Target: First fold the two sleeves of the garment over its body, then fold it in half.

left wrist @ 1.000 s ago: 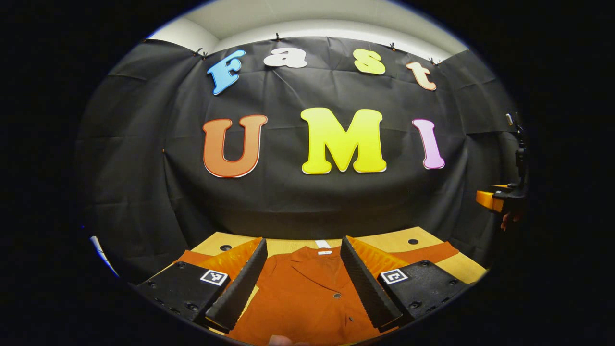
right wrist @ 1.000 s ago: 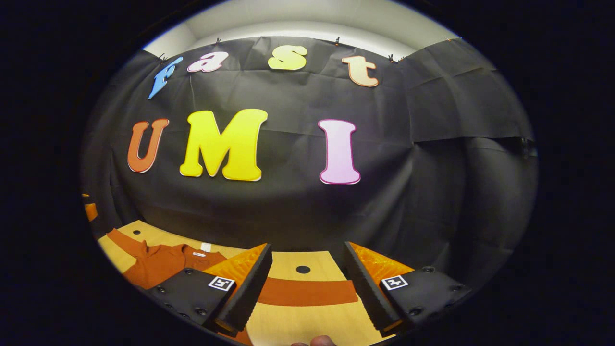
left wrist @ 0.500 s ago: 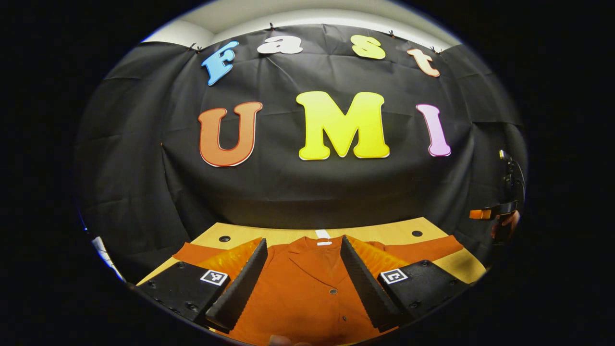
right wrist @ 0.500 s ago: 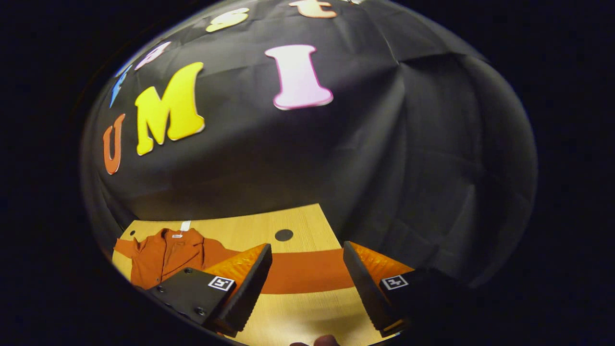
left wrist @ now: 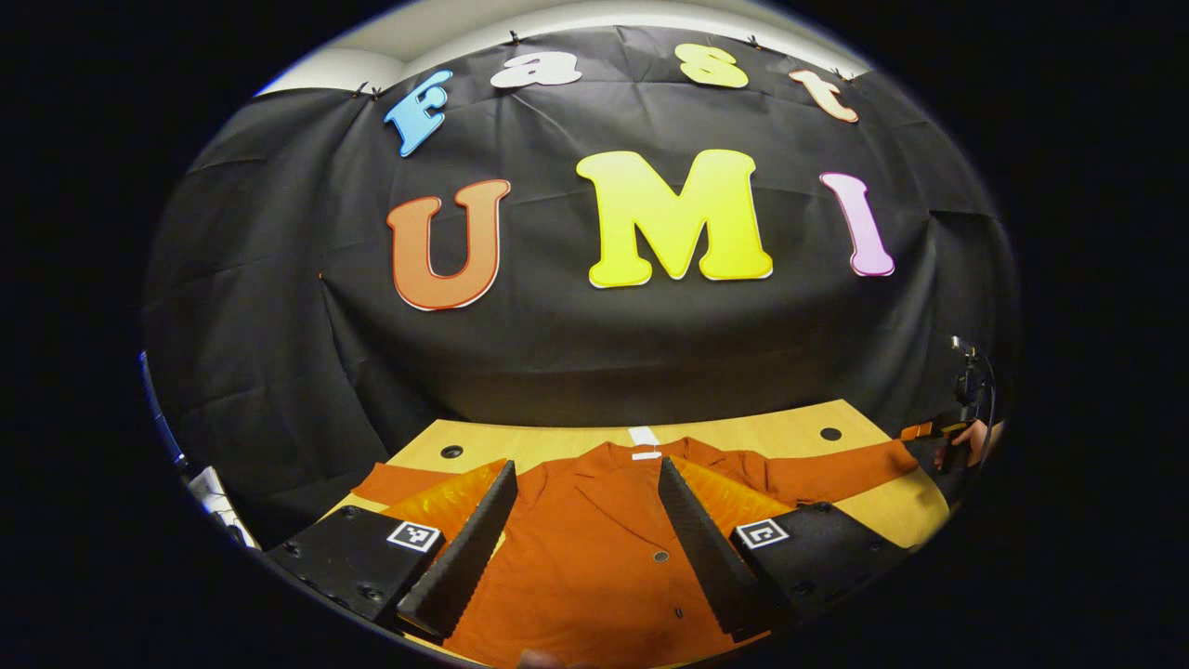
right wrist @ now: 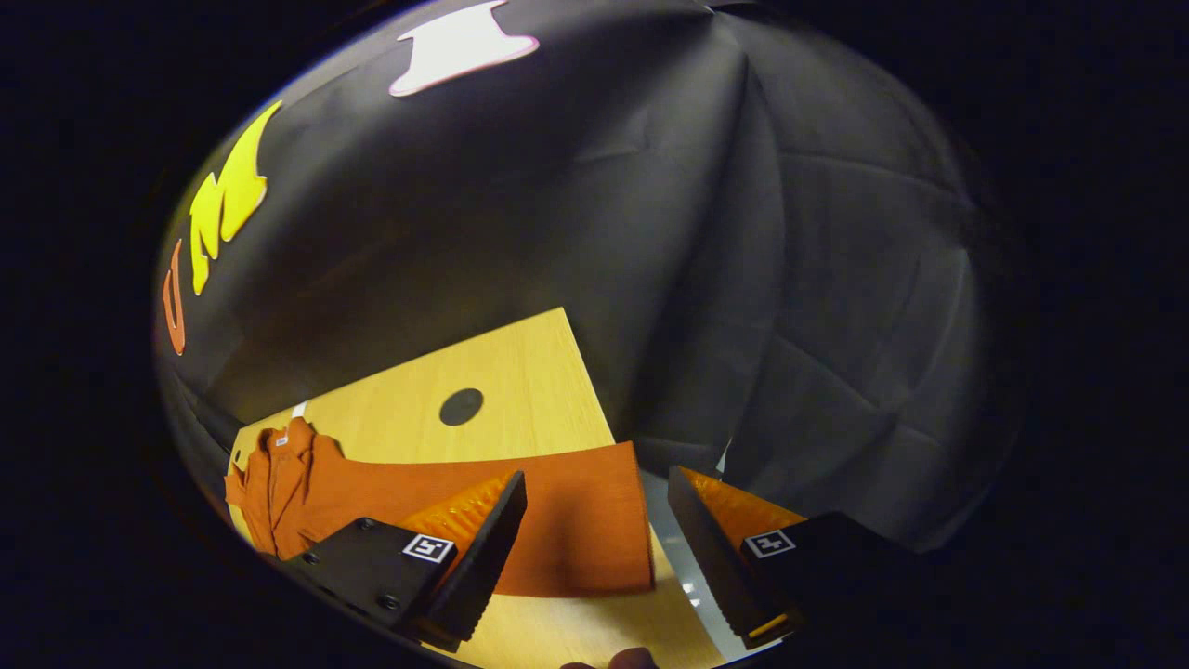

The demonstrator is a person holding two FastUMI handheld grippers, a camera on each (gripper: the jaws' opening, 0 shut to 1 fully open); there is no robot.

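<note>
The right gripper [right wrist: 590,548] has swung down to the sleeve [right wrist: 557,520] end at the desk [right wrist: 520,372] edge, fingers apart like the left gripper's [left wrist: 585,548]; pinch near the cuff.

Garment [left wrist: 594,557]: matt woven cloth, smooth over the body, with small glossy buttons [left wrist: 660,556] down the front and a white fabric tag [left wrist: 643,437] at the collar. Right sleeve [right wrist: 557,530]: same matt cloth, lying flat, fine even weave.

Desk [right wrist: 520,390]: light wood with visible straight grain, satin finish, low sheen.

Booth wall [left wrist: 557,353]: thin matt cloth, creased and wrinkled.

Left gripper [left wrist: 585,539]: hard matt plastic housing; inner faces of the fingers [left wrist: 469,548] ribbed and rough, outer faces ridged and glossy. Right gripper [right wrist: 594,557]: same finish.
</note>
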